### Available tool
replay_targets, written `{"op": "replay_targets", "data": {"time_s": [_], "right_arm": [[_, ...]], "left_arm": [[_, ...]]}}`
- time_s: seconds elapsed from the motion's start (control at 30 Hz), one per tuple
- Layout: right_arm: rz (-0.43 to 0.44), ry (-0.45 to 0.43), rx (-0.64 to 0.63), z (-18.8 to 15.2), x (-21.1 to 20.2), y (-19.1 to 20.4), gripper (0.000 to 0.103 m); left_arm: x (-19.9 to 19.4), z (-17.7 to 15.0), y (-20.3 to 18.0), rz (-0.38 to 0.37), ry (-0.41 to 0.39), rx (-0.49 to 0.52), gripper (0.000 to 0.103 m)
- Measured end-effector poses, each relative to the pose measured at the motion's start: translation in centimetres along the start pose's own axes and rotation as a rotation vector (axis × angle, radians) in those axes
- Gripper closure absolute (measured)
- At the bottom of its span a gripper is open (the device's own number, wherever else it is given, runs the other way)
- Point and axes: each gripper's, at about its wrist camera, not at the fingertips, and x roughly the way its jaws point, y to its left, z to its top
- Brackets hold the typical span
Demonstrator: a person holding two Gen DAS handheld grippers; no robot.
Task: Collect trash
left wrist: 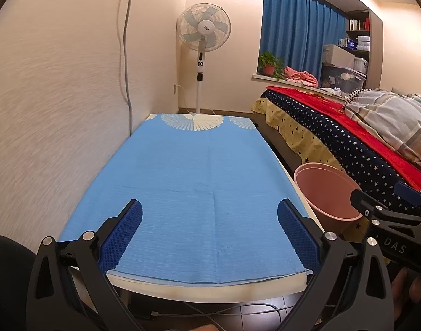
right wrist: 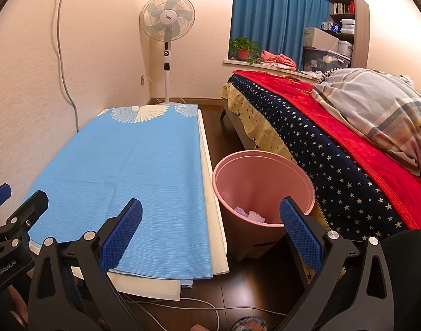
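Hovering over the near end of the bench (left wrist: pixel 182 284), the left gripper (left wrist: pixel 209 234) has its jaws spread wide with nothing between them. The right gripper (right wrist: pixel 210 234) is likewise spread and empty, hanging above the gap between the bench and the pink bin (right wrist: pixel 261 193). My guess is that both sit apart and unloaded because the collecting is finished or close to it: the blue cloth (left wrist: pixel 188 182) covering the bench shows no litter in either view.

What trash (right wrist: pixel 250 215) can be seen lies at the bottom of the bin, lower centre of the right view. It looks like 2 or so small crumpled scraps, pale lilac and white, light and papery; their exact kind is too small to tell. In the left view the bin shows at the right edge of the frame, but its bottom is hidden.

Standing on the dark floor (right wrist: pixel 251 281) between the bench and the bed (right wrist: pixel 348 149), the bin is probably placed there for easy dropping.
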Motion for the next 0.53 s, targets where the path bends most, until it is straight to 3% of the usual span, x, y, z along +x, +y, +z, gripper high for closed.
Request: {"op": "replay_targets", "data": {"time_s": [0.53], "right_arm": [[0.003,0.006,0.004,-0.04,0.13,-0.01,0.005]], "left_arm": [[0.39,-0.16,-0.15,0.005,0.019,-0.011,0.008]]}}
